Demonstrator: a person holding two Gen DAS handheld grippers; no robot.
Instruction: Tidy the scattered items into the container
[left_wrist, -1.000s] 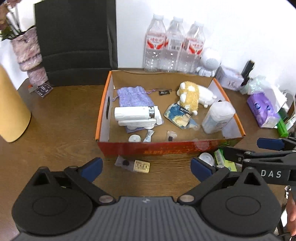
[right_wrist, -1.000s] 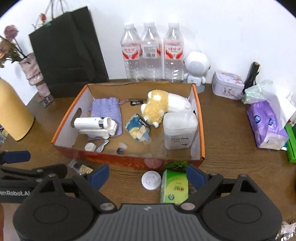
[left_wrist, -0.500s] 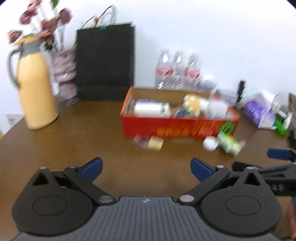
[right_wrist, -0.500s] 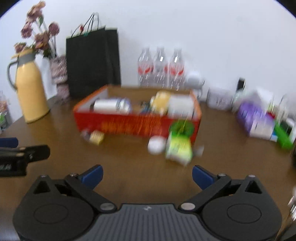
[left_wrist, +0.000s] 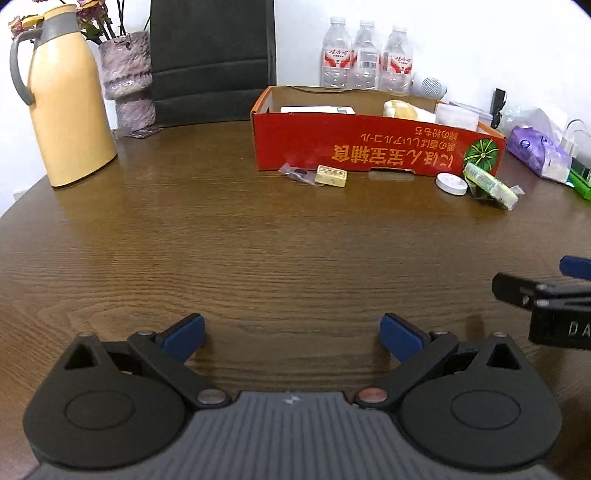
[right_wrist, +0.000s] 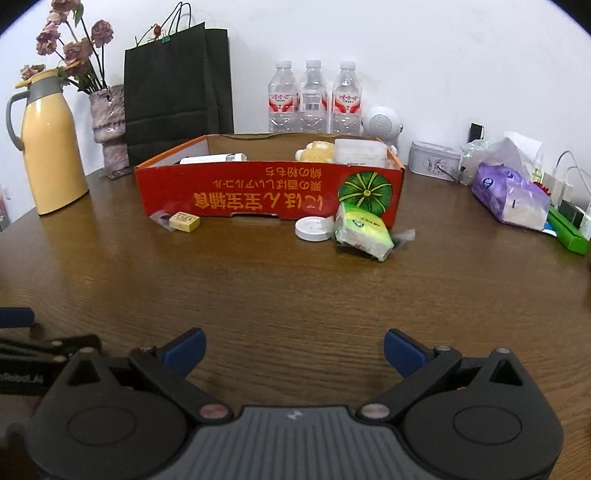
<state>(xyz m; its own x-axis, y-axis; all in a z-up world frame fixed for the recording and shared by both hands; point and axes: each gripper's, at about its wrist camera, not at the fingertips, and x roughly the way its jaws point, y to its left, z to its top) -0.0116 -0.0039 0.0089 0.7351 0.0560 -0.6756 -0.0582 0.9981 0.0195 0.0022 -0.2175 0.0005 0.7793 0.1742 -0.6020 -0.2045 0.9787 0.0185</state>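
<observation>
A red cardboard box (right_wrist: 269, 195) (left_wrist: 369, 144) stands on the brown table, holding a white device, a plush toy and a white tub. In front of it lie a small yellow packet (right_wrist: 184, 221) (left_wrist: 331, 175) on a clear wrapper, a white round lid (right_wrist: 312, 229) (left_wrist: 451, 183) and a green tissue pack (right_wrist: 364, 230) (left_wrist: 489, 184). My left gripper (left_wrist: 291, 332) is open and empty, low over bare table well short of the items. My right gripper (right_wrist: 293, 349) is likewise open and empty, beside it.
A yellow jug (right_wrist: 46, 147), a flower vase (right_wrist: 109, 125) and a black paper bag (right_wrist: 177, 85) stand at the back left. Three water bottles (right_wrist: 314, 99) and a white speaker (right_wrist: 382, 123) are behind the box. A tin (right_wrist: 434, 164), purple tissues (right_wrist: 509, 195) and green items crowd the right.
Both grippers have pulled back from above the box and dropped low toward the near table. The box now appears farther away and side-on. Nothing was picked up.
</observation>
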